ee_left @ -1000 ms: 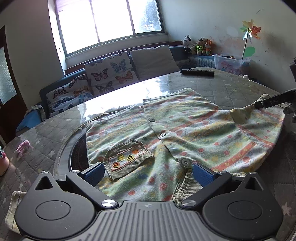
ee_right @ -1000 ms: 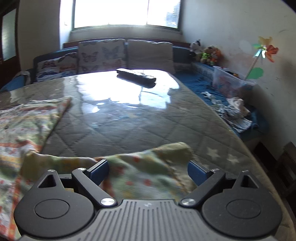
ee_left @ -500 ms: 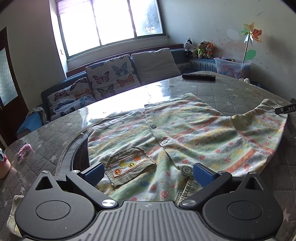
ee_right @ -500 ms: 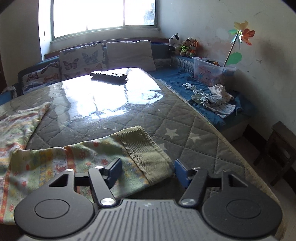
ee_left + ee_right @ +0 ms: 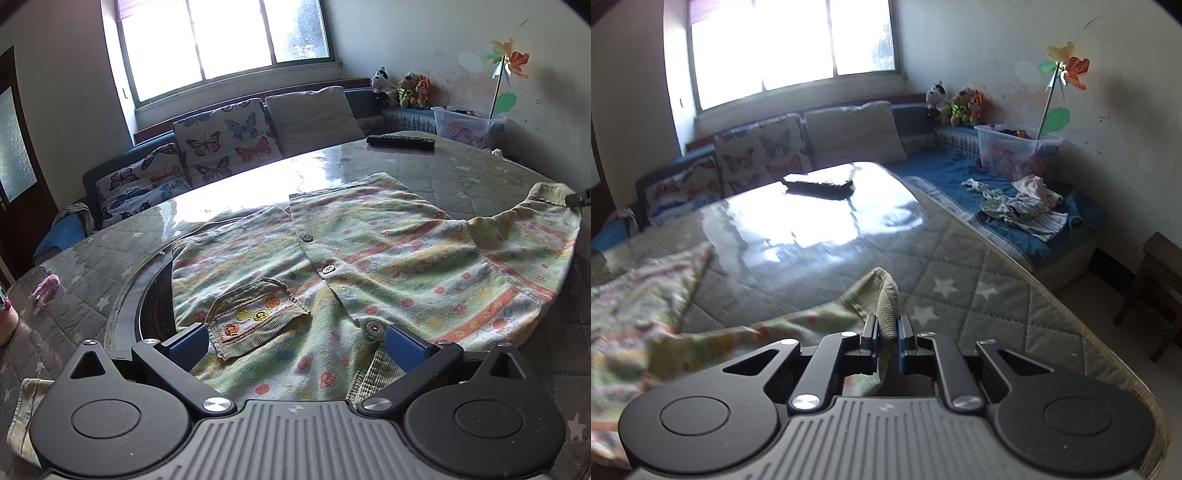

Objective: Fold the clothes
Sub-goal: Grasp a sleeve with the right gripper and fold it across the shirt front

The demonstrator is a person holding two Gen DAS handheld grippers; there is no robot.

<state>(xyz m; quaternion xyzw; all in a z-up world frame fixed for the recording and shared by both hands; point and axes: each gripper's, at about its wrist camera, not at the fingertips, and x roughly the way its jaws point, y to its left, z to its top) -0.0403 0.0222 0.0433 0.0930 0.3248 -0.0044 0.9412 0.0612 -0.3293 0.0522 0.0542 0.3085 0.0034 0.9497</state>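
A green patterned child's jacket (image 5: 388, 258) with buttons and a corduroy pocket (image 5: 255, 317) lies spread on the round table. My left gripper (image 5: 295, 341) is open, low over the jacket's near hem, its blue pads on either side of the pocket and a snap button. My right gripper (image 5: 887, 328) is shut on the jacket's ribbed sleeve cuff (image 5: 888, 306) and holds it a little above the table. The cuff and the tip of the right gripper show at the far right of the left wrist view (image 5: 554, 194).
The table has a quilted star cover under glass (image 5: 960, 266). A black remote (image 5: 400, 142) lies at its far side. A bench with butterfly cushions (image 5: 221, 144), loose clothes (image 5: 1023, 210) and a plastic toy box (image 5: 1015, 151) runs behind. A dark stool (image 5: 1156, 280) stands right.
My right gripper has closed from wide open onto the sleeve cuff and lifted it slightly. The left gripper has stayed open over the hem.
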